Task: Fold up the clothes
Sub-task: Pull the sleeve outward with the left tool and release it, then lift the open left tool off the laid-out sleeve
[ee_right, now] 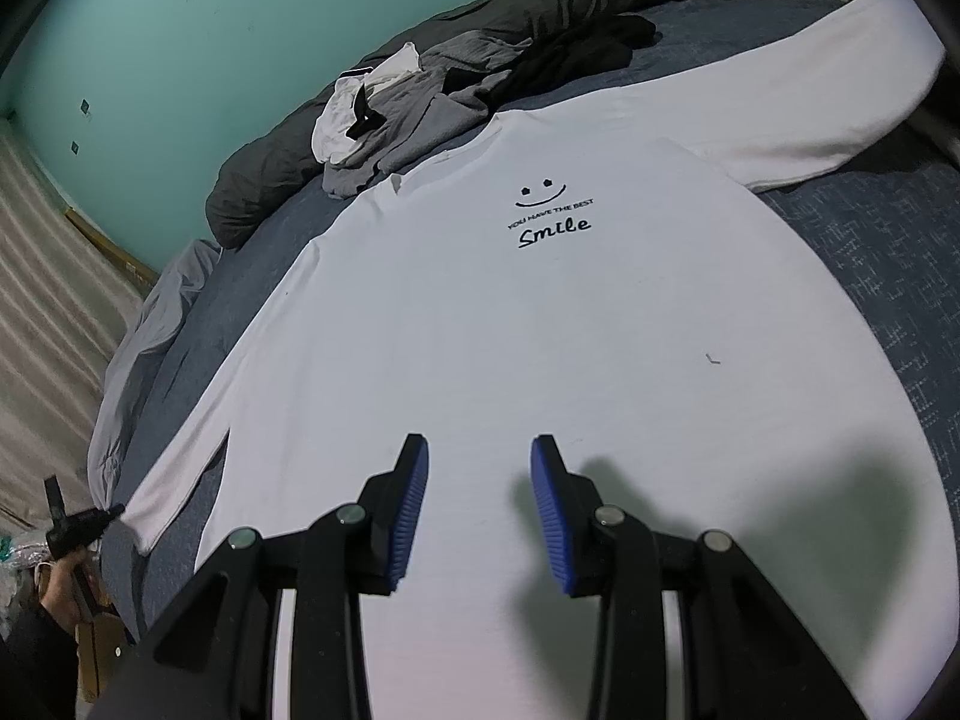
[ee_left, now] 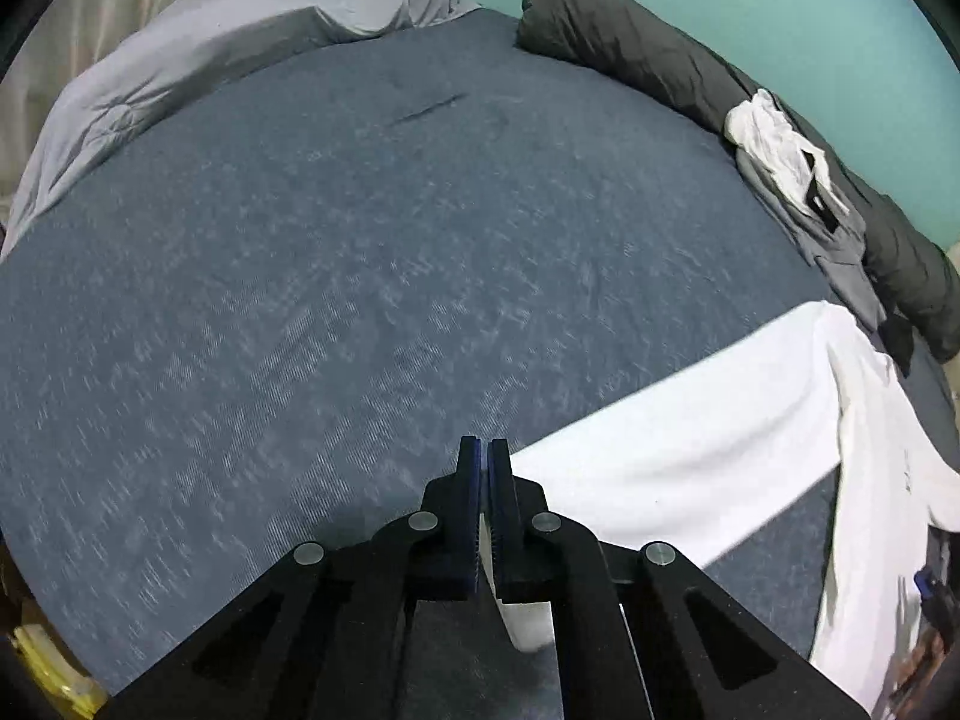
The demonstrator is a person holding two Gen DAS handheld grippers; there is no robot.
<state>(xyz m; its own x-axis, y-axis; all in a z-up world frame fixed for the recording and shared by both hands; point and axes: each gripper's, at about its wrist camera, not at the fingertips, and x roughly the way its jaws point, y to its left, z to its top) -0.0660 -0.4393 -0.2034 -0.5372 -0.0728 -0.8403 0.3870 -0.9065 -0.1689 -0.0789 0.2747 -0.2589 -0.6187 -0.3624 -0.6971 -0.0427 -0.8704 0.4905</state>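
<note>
I have one white long-sleeved shirt point(ee_right: 510, 330) spread face up on the blue bedsheet point(ee_left: 330, 270), its smiley and "Smile" print point(ee_right: 549, 213) toward 12 o'clock in my right wrist view, one sleeve running off to 1 o'clock and the other down to 8 o'clock. My left gripper point(ee_left: 483, 462) is pinched tight on the cuff end of that second sleeve point(ee_left: 690, 450); white cloth shows between and below the blue pads, and the sleeve stretches away to 3 o'clock in the left view. My right gripper point(ee_right: 480, 480) hangs wide open over the lower body of the shirt, holding nothing. The body lies flat and both sleeves are out, so no fold shows in it yet. My worry is the one-sided hold: if I carry the sleeve across with only the cuff gripped, I judge the shoulder could drag and the body could skew or bunch, since nothing pins it. The cuff could also slip out of so narrow a bite. By count: two grippers, one spread shirt, one heap of loose clothes point(ee_right: 390, 114) at 11 o'clock with white, grey and black pieces I cannot separate, one dark rolled duvet point(ee_left: 630, 42) along the far edge and one pale grey cover point(ee_left: 198, 54) at 10 o'clock in the left view.
</note>
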